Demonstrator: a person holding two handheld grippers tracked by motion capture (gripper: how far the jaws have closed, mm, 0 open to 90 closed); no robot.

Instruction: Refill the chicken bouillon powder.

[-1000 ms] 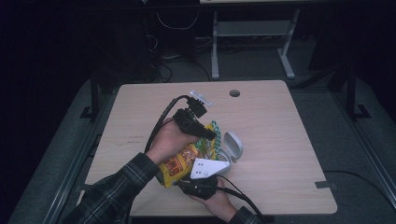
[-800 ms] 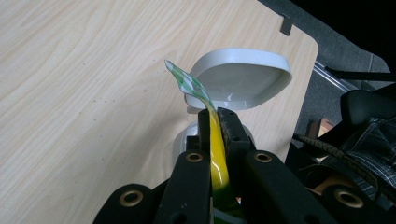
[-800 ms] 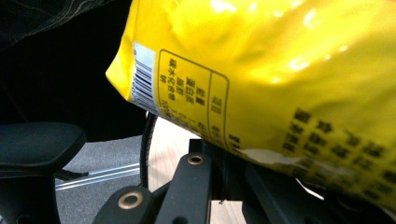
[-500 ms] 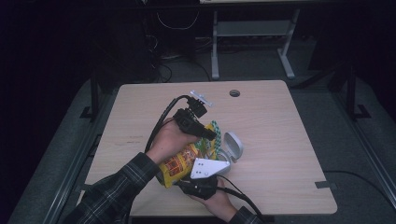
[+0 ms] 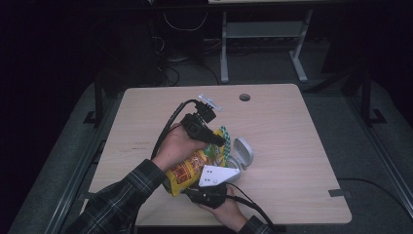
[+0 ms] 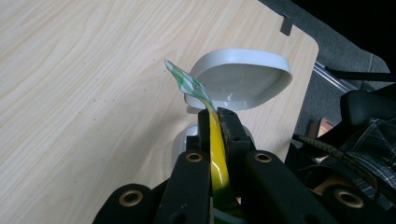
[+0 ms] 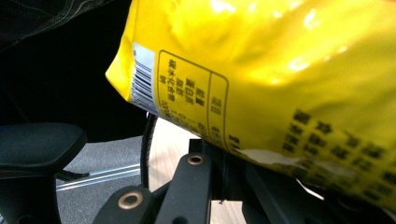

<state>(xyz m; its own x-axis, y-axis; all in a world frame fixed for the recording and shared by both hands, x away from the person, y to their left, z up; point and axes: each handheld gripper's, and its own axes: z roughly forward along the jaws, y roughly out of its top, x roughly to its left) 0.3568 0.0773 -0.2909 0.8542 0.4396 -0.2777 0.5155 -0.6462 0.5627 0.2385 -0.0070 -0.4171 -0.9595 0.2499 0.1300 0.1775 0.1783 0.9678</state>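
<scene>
Right hand-held gripper at 6 o'clock clenched on yellow snack bag bottom, left hand-held gripper clamping its top edge, bag above pale wooden desk, white lidded container beside it, grey floor, dark room, metal frame at 12 o'clock.

Wooden table, dark chair

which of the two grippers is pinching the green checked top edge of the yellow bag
The left gripper: its black jaws are shut on the green-and-white checked top edge of the yellow snack bag, near the open white lidded container. The right gripper holds the bag's lower end.
</scene>
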